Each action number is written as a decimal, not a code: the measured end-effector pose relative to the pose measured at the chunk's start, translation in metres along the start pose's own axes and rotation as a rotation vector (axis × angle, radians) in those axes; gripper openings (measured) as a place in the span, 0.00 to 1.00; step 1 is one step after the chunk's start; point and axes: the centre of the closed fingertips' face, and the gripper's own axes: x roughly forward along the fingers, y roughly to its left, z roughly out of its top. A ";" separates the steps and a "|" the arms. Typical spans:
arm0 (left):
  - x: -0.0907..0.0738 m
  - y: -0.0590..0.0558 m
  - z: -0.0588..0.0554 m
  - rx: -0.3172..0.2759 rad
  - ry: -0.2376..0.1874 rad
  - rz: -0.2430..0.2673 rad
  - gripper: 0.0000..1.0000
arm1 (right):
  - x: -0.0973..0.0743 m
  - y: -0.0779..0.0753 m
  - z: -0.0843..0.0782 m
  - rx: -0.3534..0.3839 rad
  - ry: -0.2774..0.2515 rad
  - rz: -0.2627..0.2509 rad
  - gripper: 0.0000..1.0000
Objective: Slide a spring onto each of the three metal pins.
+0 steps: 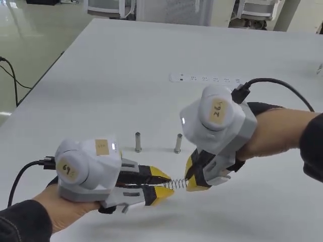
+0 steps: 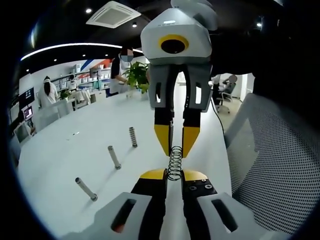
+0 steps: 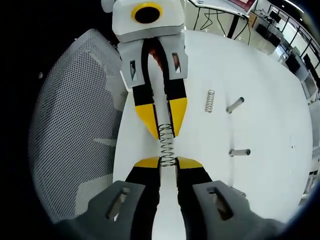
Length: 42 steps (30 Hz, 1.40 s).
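Spring (image 1: 177, 183), clamped endwise between left gripper (image 1: 170, 184) and right gripper (image 1: 191, 180) by the bench (image 1: 151, 75) edge, seemingly awaited one-sided release toward a bare pin (image 1: 178, 143).

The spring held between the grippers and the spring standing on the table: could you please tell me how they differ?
The held spring hangs above the table, roughly level; the standing spring is upright on it. The left gripper and right gripper clamp the held spring's ends; neither touches the standing spring, which lines up with two bare pins. Both are thin metal coils.
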 end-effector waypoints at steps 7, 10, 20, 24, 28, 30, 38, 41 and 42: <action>-0.001 -0.003 0.004 -0.003 -0.019 -0.016 0.07 | 0.001 0.001 0.000 0.004 -0.004 0.005 0.14; -0.002 -0.003 0.006 -0.002 -0.026 -0.018 0.07 | 0.003 0.002 -0.001 0.006 -0.003 0.010 0.15; -0.005 -0.002 0.012 -0.011 -0.050 -0.011 0.07 | 0.007 0.001 -0.005 0.023 -0.004 0.018 0.16; -0.004 -0.003 0.013 -0.012 -0.054 -0.015 0.07 | 0.007 0.001 -0.005 0.026 -0.010 0.019 0.16; -0.004 -0.003 0.013 -0.011 -0.053 -0.012 0.07 | 0.007 0.002 -0.003 0.018 -0.017 0.018 0.14; -0.004 -0.003 0.013 -0.014 -0.055 -0.010 0.07 | 0.007 0.001 -0.003 0.018 -0.016 0.017 0.13; -0.003 0.001 0.010 -0.013 -0.044 0.005 0.08 | -0.005 -0.004 0.007 0.018 -0.031 -0.009 0.13; -0.002 0.000 0.008 -0.009 -0.034 0.009 0.08 | -0.009 -0.004 0.011 0.020 -0.037 -0.011 0.13; -0.002 0.000 0.007 -0.005 -0.031 0.009 0.08 | -0.009 -0.003 0.012 0.019 -0.037 -0.011 0.13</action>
